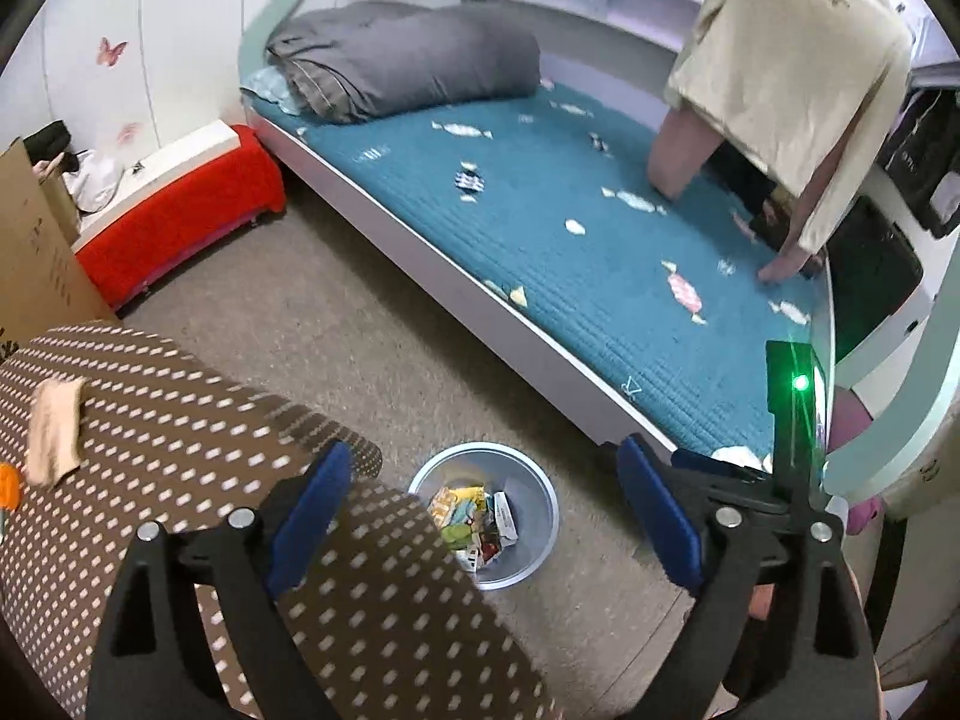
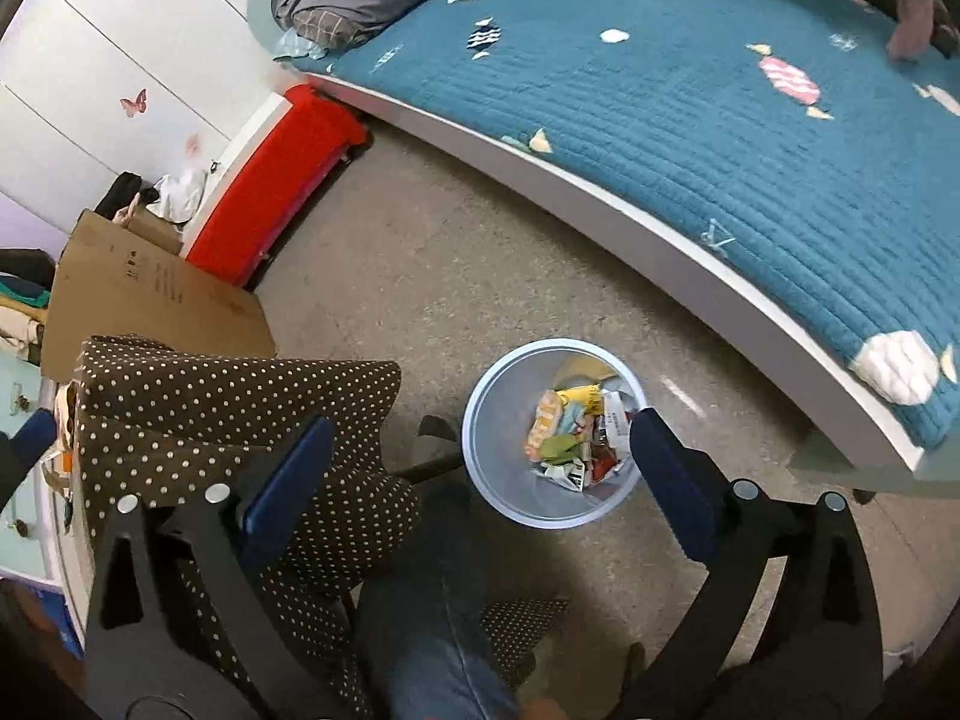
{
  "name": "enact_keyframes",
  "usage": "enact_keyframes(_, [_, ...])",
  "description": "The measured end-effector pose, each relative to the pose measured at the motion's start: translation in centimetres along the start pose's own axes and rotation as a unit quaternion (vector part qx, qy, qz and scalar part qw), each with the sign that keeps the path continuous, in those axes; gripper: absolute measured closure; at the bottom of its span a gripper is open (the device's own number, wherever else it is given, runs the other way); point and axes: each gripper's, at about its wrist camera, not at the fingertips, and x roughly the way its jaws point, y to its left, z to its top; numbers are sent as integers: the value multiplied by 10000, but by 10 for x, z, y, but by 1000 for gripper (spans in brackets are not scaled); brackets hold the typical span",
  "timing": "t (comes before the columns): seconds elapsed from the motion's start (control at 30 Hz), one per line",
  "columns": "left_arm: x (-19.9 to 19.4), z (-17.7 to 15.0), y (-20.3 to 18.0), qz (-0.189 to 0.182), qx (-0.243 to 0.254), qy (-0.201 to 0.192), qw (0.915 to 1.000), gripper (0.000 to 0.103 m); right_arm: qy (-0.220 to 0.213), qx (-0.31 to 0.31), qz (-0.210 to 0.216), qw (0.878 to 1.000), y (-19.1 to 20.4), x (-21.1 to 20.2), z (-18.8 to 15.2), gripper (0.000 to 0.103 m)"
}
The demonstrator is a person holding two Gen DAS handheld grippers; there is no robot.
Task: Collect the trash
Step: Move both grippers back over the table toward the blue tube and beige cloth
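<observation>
A pale blue waste bin (image 1: 543, 495) (image 2: 489, 468) stands on the grey floor beside the bed. It holds several crumpled wrappers and cartons (image 1: 474, 519) (image 2: 573, 435). My left gripper (image 1: 480, 510) is open and empty, high above the bin. My right gripper (image 2: 480, 450) is open and empty, also above the bin, its right finger over the bin's rim. A white crumpled wad (image 2: 897, 367) lies on the bed's near corner; it also shows in the left wrist view (image 1: 737, 456).
A bed with a teal quilt (image 1: 570, 228) (image 2: 720, 120) and grey pillow (image 1: 408, 57) fills the right. A person (image 1: 792, 90) leans on it. A brown dotted chair cover (image 1: 180, 450) (image 2: 240, 414), cardboard box (image 2: 150, 300) and red bench (image 1: 180, 222) stand left.
</observation>
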Motion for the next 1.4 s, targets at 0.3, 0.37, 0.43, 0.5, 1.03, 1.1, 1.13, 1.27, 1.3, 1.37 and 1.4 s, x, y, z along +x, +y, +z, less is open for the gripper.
enact_keyframes(0.3, [-82, -21, 22, -134, -190, -725, 9971, 12, -575, -259, 132, 9979, 43, -62, -9, 6])
enact_keyframes(0.37, [-100, -25, 26, -112, -224, -890, 9957, 11, -719, -323, 198, 9967, 56, -76, -8, 6])
enact_keyframes(0.43, [-116, -30, 31, -82, -269, -1034, 9942, 11, -847, -351, 292, 9954, 66, -88, -7, 6])
enact_keyframes(0.5, [-126, -32, 35, -46, -308, -1119, 9932, 11, -967, -408, 362, 9938, 79, -102, -8, 6])
enact_keyframes(1.03, [-201, -89, 116, 1065, -1322, -1932, 9664, 11, -1100, -1914, 638, 9732, 208, -132, -38, 6])
enact_keyframes(1.1, [-206, -100, 137, 1371, -1548, -1946, 9588, 11, -1065, -2042, 667, 9708, 221, -126, -41, 6])
enact_keyframes(1.13, [-207, -103, 145, 1466, -1627, -1943, 9562, 11, -1020, -2114, 702, 9695, 231, -120, -44, 6])
enact_keyframes(1.27, [-208, -120, 181, 1866, -2022, -1878, 9429, 11, -877, -2371, 751, 9646, 258, -101, -52, 6])
enact_keyframes(1.3, [-207, -123, 187, 1942, -2092, -1850, 9404, 11, -833, -2424, 775, 9635, 265, -96, -54, 6])
enact_keyframes(1.37, [-203, -132, 206, 2119, -2289, -1753, 9338, 11, -764, -2530, 797, 9611, 279, -85, -57, 6])
enact_keyframes(1.4, [-201, -135, 214, 2173, -2387, -1704, 9310, 11, -736, -2575, 797, 9602, 285, -79, -58, 6])
